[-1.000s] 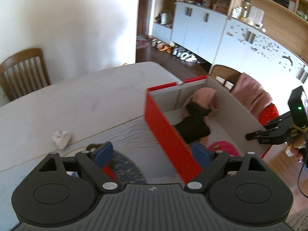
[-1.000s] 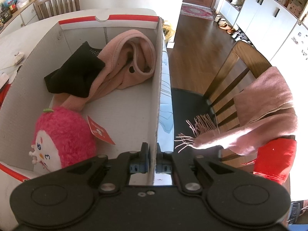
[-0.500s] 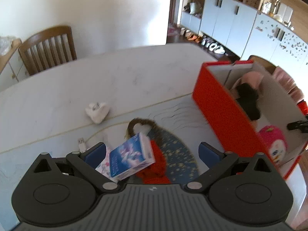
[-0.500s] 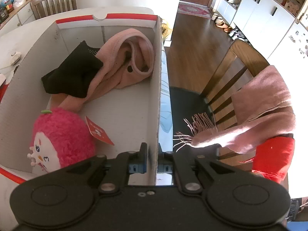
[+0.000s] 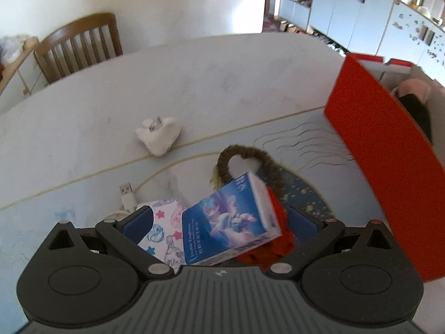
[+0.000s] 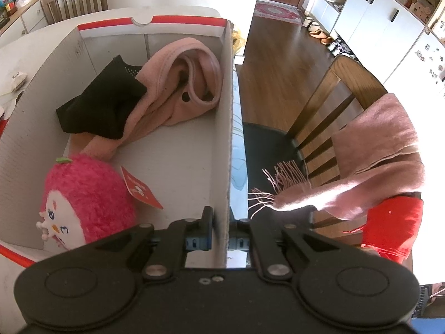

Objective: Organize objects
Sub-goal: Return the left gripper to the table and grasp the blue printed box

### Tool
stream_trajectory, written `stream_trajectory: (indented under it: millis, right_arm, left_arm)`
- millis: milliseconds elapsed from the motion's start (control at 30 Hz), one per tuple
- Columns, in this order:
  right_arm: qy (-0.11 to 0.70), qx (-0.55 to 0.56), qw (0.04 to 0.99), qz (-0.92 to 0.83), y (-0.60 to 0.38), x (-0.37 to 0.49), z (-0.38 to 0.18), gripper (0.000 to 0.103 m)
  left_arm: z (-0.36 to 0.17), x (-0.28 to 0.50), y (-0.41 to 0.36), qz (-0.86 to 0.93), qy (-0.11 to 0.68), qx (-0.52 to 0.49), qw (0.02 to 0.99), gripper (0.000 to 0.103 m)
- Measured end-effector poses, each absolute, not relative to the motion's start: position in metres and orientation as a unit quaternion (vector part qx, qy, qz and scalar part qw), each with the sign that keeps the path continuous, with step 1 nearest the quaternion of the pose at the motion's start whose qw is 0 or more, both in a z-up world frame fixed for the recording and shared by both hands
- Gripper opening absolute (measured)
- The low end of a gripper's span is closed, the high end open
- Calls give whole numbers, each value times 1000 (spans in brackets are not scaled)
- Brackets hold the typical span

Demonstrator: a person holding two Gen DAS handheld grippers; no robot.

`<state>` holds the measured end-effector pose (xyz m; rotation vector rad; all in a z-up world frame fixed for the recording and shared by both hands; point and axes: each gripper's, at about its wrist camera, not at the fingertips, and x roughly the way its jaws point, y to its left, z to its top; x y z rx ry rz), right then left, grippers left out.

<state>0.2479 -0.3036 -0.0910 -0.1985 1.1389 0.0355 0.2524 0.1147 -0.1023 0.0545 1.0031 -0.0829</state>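
My left gripper is open wide, low over a small pile on the table. A blue carton with a unicorn picture lies tilted between its fingers, and neither pad touches it. Under the carton are a red cloth and a white star-printed pack. My right gripper is shut on the right wall of the red-and-white cardboard box. Inside the box lie a pink plush toy, a black cloth and a pink garment.
The box's red outer wall stands right of the pile. A brown furry loop, a white plush lump and a USB plug lie on the table. Right of the box, a chair carries a pink scarf.
The left gripper has swung away from the box, dropped toward the pile, and now straddles the blue carton. The right gripper keeps its grip on the box wall and has not moved.
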Motion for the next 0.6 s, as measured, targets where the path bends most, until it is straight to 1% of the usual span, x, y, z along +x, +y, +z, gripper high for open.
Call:
stream_trajectory:
  millis: [400, 500, 567, 600]
  right_arm:
    - [541, -95, 836, 17, -303, 248, -92, 7]
    - [541, -95, 835, 17, -303, 248, -93, 7]
    - [541, -95, 835, 17, -303, 248, -94, 7]
    - [541, -95, 835, 18, -303, 248, -94, 7]
  left_arm:
    - [-116, 258, 130, -37, 495, -30, 868, 101]
    - [-118, 259, 129, -44, 497, -39, 866, 93]
    - [-119, 260, 128, -51, 499, -46, 864, 82]
    - [-119, 259, 127, -52, 498, -48, 864, 81]
